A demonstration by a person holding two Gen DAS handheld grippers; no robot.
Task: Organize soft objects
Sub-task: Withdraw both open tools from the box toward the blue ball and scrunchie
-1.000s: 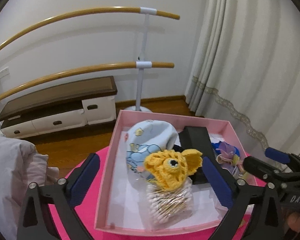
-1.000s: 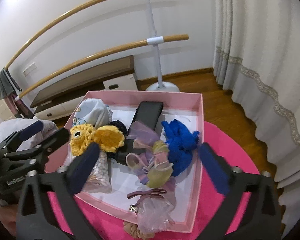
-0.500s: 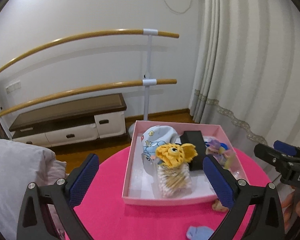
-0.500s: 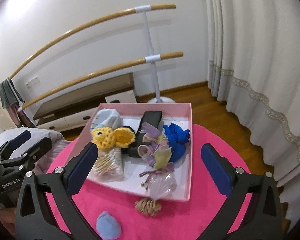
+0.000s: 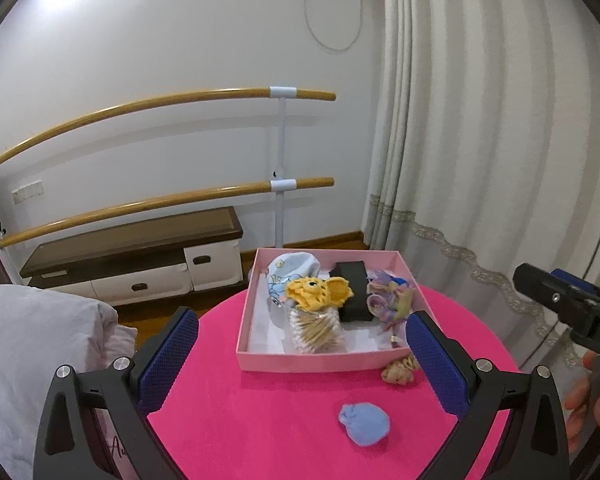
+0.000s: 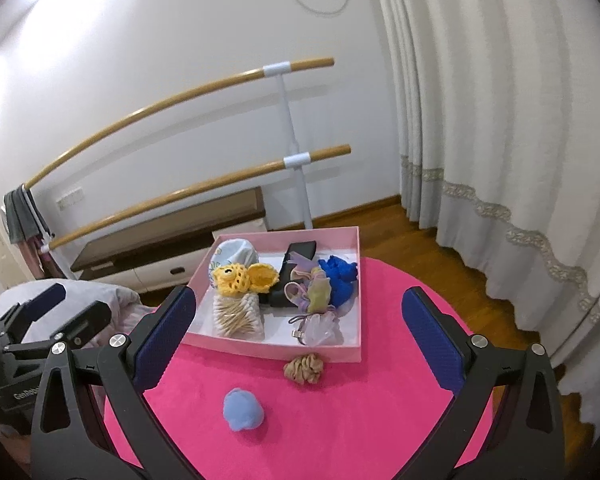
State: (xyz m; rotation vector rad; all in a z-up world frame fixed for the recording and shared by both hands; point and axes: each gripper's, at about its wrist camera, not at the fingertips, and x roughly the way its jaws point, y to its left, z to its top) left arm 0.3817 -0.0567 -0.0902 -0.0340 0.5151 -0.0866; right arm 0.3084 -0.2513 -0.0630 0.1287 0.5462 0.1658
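A pink box (image 5: 312,362) (image 6: 276,350) sits on a round pink table (image 5: 260,420) (image 6: 360,420). It holds a yellow crochet toy (image 5: 318,292) (image 6: 246,278), a pale blue hat (image 5: 294,266), a bag of cotton swabs (image 5: 314,330) (image 6: 238,316), a black case (image 5: 352,290), pastel scrunchies (image 6: 312,294) and a blue knit piece (image 6: 340,276). A light blue soft ball (image 5: 364,424) (image 6: 244,404) and a beige scrunchie (image 5: 398,372) (image 6: 304,368) lie on the table in front of the box. My left gripper (image 5: 302,364) and right gripper (image 6: 296,346) are open, empty, held above the table's near side.
A wooden double barre (image 5: 160,200) and a low cabinet (image 5: 132,264) stand by the back wall. White curtains (image 5: 480,160) hang at the right. A grey cushion (image 5: 28,360) lies left of the table.
Both grippers have pulled back and up from the box, so the whole table, the blue ball and the beige scrunchie have come into view. Both stay open.
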